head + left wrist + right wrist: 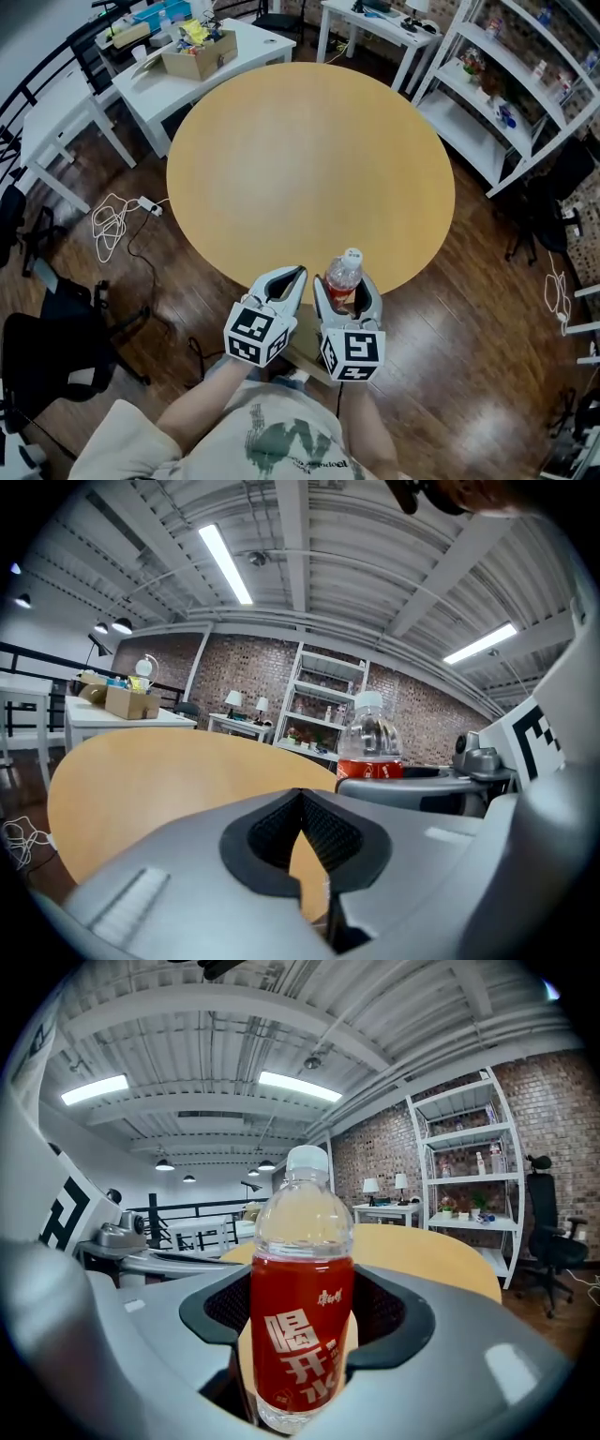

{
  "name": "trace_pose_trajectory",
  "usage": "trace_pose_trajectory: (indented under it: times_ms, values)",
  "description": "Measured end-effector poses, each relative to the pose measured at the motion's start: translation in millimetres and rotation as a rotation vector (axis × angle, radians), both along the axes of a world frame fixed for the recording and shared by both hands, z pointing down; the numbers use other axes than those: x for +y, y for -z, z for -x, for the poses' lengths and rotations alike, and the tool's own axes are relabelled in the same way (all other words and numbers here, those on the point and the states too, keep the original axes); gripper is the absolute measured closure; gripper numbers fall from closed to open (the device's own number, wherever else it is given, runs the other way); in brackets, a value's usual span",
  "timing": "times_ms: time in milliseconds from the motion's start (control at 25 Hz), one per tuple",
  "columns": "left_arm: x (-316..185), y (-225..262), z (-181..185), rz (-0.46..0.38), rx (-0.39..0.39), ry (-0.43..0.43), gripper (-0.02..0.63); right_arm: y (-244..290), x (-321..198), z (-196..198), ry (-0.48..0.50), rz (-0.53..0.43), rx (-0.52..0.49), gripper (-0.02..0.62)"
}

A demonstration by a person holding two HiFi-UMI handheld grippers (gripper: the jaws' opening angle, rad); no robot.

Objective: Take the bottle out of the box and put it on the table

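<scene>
Head view shows both our tongs side by side at the near edge of the round wooden desk (309, 159), close in front of us. Our right tongs (302, 1321) are clamped on the bottle (302, 1269), which stands upright between them, with a white cap on top and a red label facing the camera. Our left tongs (300, 803) are closed, tips meeting on nothing, just beside the bottle. We cannot tell whether the bottle's base touches the desk.
</scene>
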State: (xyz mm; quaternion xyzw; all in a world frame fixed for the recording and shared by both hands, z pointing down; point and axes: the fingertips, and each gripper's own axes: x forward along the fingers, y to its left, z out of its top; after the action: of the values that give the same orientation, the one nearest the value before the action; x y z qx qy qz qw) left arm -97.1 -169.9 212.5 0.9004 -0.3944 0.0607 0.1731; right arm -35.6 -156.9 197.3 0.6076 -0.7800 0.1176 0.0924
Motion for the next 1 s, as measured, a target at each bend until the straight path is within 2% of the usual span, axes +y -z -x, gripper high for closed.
trace_pose_trajectory:
  times_ms: [440, 1000]
  values:
    - [-97, 1, 60, -0.010, 0.020, -0.030, 0.611, -2, -100, 64, -0.038, -0.020, 0.029, 0.288]
    - [-165, -11, 98, 0.004, -0.016, -0.148, 0.611, -26, -182, 92, -0.192, -0.054, 0.053, 0.288]
